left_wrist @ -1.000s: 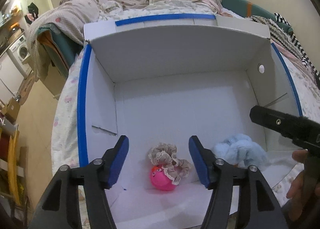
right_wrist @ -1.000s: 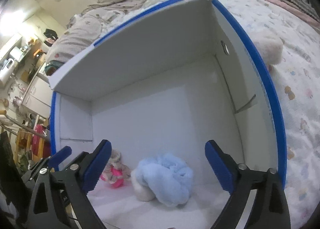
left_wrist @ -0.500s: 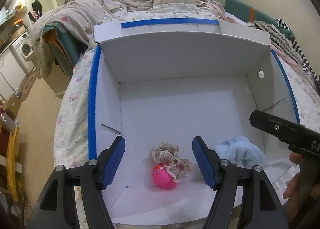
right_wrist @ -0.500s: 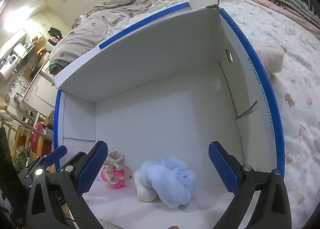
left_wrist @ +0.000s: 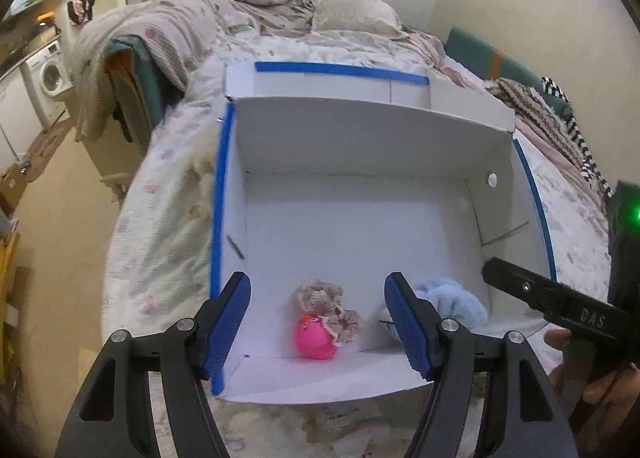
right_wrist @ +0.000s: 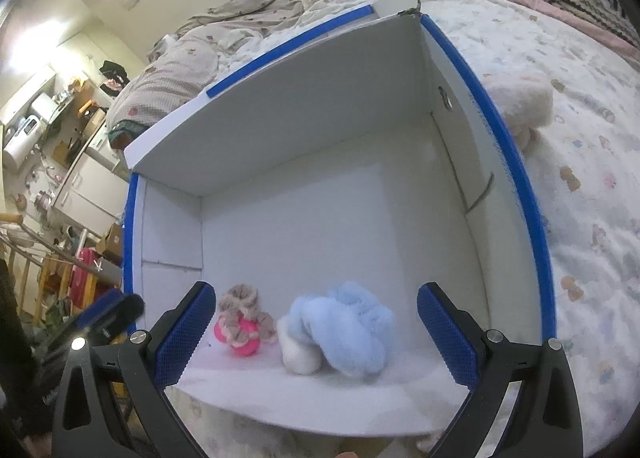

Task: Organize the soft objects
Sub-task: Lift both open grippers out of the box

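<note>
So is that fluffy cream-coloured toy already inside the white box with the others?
No, the cream plush toy lies on the bedspread outside the right wall of the white box.

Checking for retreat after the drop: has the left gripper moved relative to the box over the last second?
Yes. The left gripper has pulled back from the white box; the box looks smaller and its near edge now shows.
</note>
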Demonstrator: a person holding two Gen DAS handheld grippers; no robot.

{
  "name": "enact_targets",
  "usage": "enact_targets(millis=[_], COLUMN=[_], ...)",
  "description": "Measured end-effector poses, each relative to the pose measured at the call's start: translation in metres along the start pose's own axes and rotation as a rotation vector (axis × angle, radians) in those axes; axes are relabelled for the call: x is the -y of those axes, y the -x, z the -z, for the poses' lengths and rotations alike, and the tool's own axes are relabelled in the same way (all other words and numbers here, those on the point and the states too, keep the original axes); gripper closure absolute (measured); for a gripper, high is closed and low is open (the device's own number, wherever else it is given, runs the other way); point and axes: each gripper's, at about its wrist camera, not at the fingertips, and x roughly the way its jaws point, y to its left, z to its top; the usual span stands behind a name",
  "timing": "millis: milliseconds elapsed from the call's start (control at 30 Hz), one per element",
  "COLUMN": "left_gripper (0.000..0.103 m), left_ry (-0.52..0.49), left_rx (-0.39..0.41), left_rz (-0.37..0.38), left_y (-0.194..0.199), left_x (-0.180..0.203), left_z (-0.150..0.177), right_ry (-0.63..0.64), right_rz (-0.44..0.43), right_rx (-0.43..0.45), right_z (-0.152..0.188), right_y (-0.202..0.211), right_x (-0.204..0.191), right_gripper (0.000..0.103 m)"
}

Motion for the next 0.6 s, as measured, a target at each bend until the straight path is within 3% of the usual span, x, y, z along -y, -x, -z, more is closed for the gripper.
enact_targets(millis=[133, 433, 600], left_gripper=[0.036, 0.036, 0.036], left_ry=[0.033, 0.082, 0.122], left_rx=[-0.026, -0.003, -0.012], left_rz=[0.032, 0.001, -0.009], left_y=[0.005, 0.030, 0.038], left_x=[-0.009, -0.027, -0.038], left_z=[0.005, 0.028, 0.043], right_ry=[0.018, 0.084, 0.043], right_rz=[0.012, 0.039, -0.026], right_rx=[0.009, 0.051, 0.019], right_z=[0.008, 0.024, 0.038], right_y=[0.010, 0.034, 0.040], right_x=[-0.002, -0.011, -0.004], right_gripper=[0.000, 0.000, 0.000])
